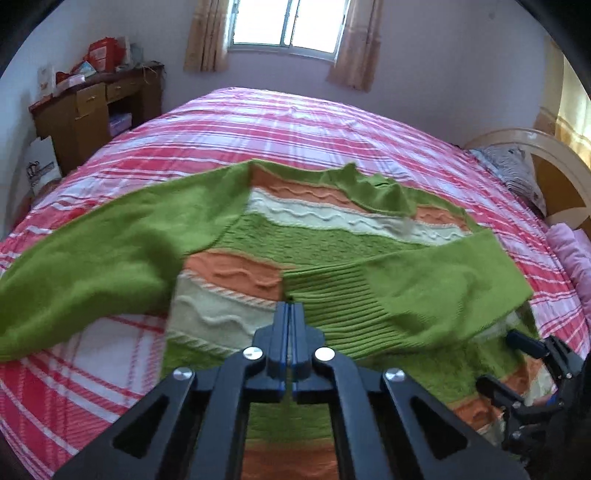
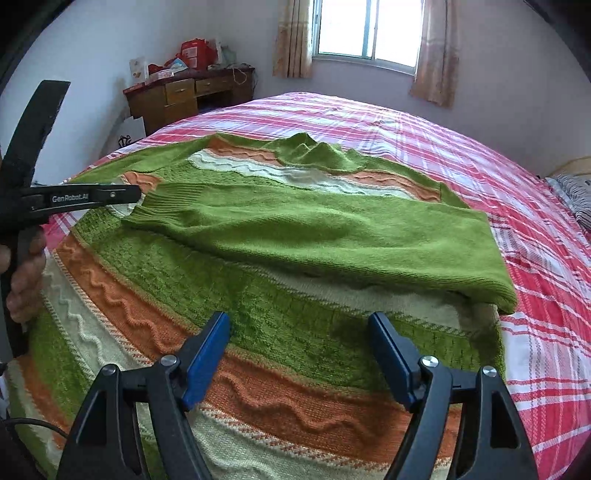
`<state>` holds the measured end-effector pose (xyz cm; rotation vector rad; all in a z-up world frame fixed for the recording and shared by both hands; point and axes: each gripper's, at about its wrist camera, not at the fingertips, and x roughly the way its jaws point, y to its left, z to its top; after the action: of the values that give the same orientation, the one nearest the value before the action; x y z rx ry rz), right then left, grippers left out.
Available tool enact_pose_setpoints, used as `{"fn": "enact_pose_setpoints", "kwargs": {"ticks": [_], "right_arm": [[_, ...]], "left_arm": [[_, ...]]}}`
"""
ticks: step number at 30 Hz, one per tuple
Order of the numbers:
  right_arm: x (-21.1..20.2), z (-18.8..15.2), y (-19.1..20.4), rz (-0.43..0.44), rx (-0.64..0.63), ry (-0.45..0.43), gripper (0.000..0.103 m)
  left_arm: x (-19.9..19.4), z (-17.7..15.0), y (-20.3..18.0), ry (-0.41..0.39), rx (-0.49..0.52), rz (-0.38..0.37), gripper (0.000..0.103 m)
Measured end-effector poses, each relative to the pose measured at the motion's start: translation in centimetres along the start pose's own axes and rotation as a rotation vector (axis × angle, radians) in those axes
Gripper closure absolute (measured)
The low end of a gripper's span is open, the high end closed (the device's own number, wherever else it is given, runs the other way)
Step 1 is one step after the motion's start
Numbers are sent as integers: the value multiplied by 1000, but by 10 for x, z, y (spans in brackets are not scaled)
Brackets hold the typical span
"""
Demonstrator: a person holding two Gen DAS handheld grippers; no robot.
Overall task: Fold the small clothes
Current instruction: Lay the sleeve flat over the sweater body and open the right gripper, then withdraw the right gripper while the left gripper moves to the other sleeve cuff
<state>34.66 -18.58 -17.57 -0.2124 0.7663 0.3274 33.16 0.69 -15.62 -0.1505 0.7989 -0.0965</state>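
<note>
A green knitted sweater (image 1: pixel 303 240) with orange and cream wavy bands lies flat on the bed; it also shows in the right wrist view (image 2: pixel 258 295). Its right sleeve (image 1: pixel 424 295) is folded across the body, also seen in the right wrist view (image 2: pixel 314 236). The left sleeve (image 1: pixel 92 258) spreads out to the left. My left gripper (image 1: pixel 291 306) is shut on the ribbed cuff (image 1: pixel 325 299) of the folded sleeve; it shows at the left of the right wrist view (image 2: pixel 138 194). My right gripper (image 2: pixel 299 332) is open and empty above the sweater's lower body, and shows at the lower right of the left wrist view (image 1: pixel 502 362).
The bed (image 1: pixel 295 122) has a pink, red and white plaid cover. A wooden desk (image 1: pixel 92 107) with clutter stands at the far left. A window (image 1: pixel 288 26) with curtains is behind. A headboard (image 1: pixel 554 170) and pink fabric (image 1: pixel 572 254) are at the right.
</note>
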Motion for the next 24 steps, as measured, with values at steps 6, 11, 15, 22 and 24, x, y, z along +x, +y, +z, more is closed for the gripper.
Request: {"fn": "enact_pose_setpoints", "kwargs": {"ticks": [6, 11, 15, 22, 24], "right_arm": [[-2, -1, 3, -35, -7, -7, 24], [-2, -1, 4, -57, -13, -7, 23], [-3, -2, 6, -75, -23, -15, 22], [-5, -2, 4, -79, -21, -27, 22], [-5, -2, 4, -81, -19, -30, 22]], "left_arm": [[9, -1, 17, 26, -75, -18, 102], [7, 3, 18, 38, -135, -92, 67], [14, 8, 9, 26, -116, -82, 38], [21, 9, -18, 27, 31, -115, 99], [17, 9, -15, 17, 30, -90, 99]]}}
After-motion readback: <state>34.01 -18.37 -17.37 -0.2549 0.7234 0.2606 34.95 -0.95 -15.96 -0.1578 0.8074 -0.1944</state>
